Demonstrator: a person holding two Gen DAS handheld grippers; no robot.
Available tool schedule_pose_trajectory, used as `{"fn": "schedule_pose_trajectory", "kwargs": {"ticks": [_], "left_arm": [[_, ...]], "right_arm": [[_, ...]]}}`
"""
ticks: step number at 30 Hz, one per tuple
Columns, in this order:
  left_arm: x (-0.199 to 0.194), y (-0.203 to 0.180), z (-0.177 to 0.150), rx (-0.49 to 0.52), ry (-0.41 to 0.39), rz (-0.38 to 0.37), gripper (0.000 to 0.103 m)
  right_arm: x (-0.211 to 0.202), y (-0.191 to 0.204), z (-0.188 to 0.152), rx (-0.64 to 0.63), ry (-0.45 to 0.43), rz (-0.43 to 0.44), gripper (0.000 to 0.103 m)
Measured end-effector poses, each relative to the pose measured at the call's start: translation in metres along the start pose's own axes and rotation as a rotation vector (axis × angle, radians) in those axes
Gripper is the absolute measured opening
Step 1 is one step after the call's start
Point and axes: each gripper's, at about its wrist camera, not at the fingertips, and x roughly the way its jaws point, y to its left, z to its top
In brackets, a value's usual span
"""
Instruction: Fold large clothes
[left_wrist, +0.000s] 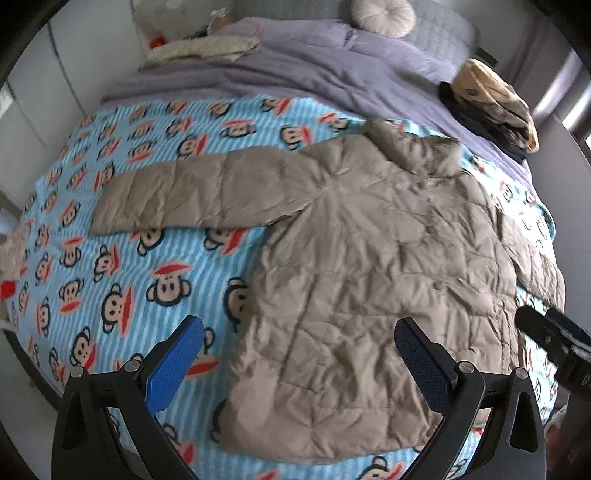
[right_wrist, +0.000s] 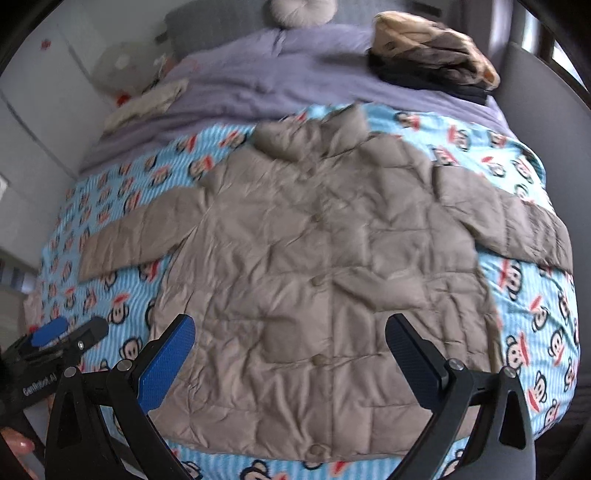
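A beige quilted jacket (left_wrist: 369, 236) (right_wrist: 325, 266) lies spread flat, front up and buttoned, on a blue monkey-print blanket (left_wrist: 110, 266) (right_wrist: 535, 295). Both sleeves stretch out sideways. My left gripper (left_wrist: 299, 354) hovers open above the jacket's lower left hem, nothing between its blue-padded fingers. My right gripper (right_wrist: 290, 350) hovers open above the lower middle of the jacket, also holding nothing. The left gripper (right_wrist: 55, 336) shows at the left edge of the right wrist view, and the right gripper (left_wrist: 554, 339) shows at the right edge of the left wrist view.
A purple duvet (left_wrist: 314, 62) (right_wrist: 277, 66) covers the far half of the bed. A folded pile of dark and tan clothes (left_wrist: 491, 107) (right_wrist: 432, 55) sits at its far right. A round cushion (left_wrist: 384, 14) and a cream cloth (left_wrist: 203, 51) lie near the headboard.
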Motion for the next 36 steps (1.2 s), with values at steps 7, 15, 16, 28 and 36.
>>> {"fn": "schedule_pose_trajectory", "kwargs": {"ticks": [7,15,16,28,36], "left_arm": [[0.062,0.082,0.021,-0.18,0.017,-0.12,0.103],[0.137,0.19,0.059,-0.391,-0.054,-0.145,0.103],[0.147,0.201,0.062,-0.413,-0.064,-0.16,0.103],[0.235,0.269,0.105,-0.633,-0.129,-0.35,0.103],[0.236,0.274,0.131,-0.638,-0.216,-0.206,0.031]], "right_arm": [[0.041,0.064,0.014,-0.084,0.07,0.023,0.103],[0.098,0.12,0.013,-0.155,0.165,0.066,0.103],[0.103,0.123,0.012,-0.166,0.172,0.065,0.103],[0.16,0.134,0.028,-0.176,0.177,0.057,0.103],[0.202,0.144,0.079,-0.112,0.114,0.143,0.103]]}}
